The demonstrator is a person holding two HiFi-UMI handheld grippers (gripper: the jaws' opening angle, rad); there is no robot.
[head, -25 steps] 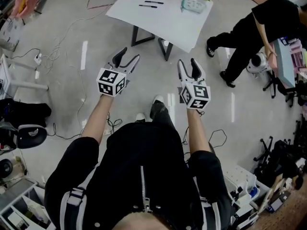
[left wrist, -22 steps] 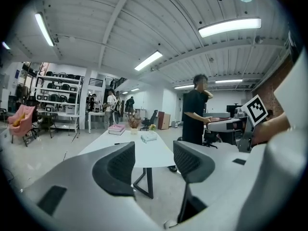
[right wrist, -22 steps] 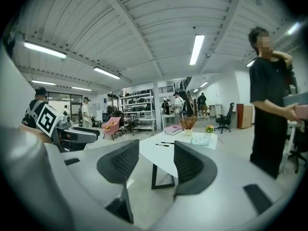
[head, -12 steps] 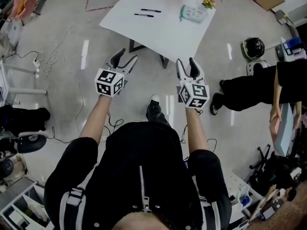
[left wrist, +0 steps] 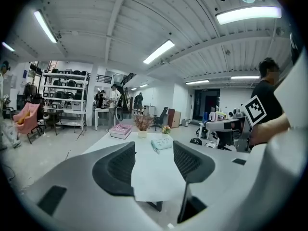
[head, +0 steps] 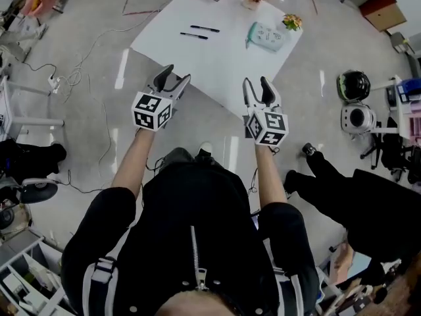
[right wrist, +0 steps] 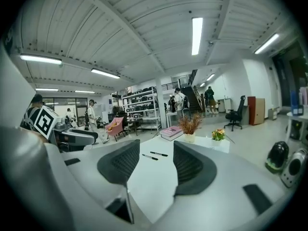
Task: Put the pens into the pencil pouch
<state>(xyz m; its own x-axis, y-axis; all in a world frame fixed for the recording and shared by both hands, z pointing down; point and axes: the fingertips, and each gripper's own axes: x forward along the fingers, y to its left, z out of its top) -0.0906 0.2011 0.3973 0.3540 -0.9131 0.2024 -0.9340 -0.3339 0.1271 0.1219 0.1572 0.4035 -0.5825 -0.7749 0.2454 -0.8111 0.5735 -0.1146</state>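
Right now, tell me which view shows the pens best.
The head view: both pens lie whole on the white table, seen from above. The right gripper view shows them smaller, between its open jaws. The left gripper view shows none.

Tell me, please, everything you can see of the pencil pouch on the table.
The pencil pouch is pale mint green, soft-looking, oblong with rounded corners. It lies flat on the white table near its far right corner, close beside a small pot of flowers. The two pens lie apart to its left. Only the table visibly touches it; whether it is open is too small to tell.
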